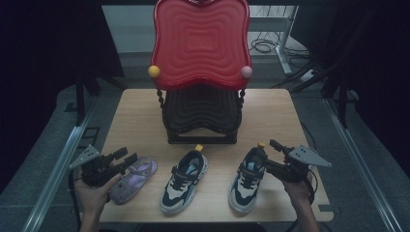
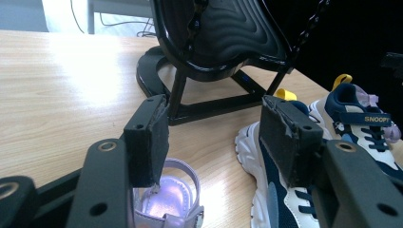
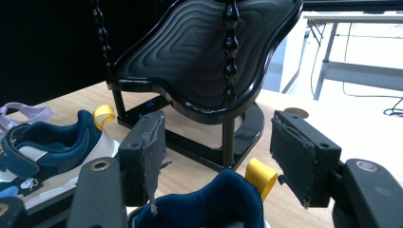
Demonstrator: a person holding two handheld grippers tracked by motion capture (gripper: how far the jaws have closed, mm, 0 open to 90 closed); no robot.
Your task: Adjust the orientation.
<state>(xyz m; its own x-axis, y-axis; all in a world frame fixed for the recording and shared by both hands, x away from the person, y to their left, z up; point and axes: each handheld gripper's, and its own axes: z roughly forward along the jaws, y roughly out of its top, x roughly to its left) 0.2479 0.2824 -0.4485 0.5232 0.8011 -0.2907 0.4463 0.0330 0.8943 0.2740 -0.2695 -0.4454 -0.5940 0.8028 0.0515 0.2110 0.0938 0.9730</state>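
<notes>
Nothing on the two-tier rack [image 1: 201,96] yet; all three shoes down on the wooden table [image 1: 140,111] in front of it. At left, left gripper [image 1: 126,155] wide open, empty, poised over the heel of the purple sandal [image 1: 133,179]. In the middle, one sneaker [image 1: 184,181] untouched. At right, right gripper [image 1: 267,151] gaping, empty, straddling the heel of the other sneaker [image 1: 247,180] without pressing. Gripping, lifting and placing all left to do.
</notes>
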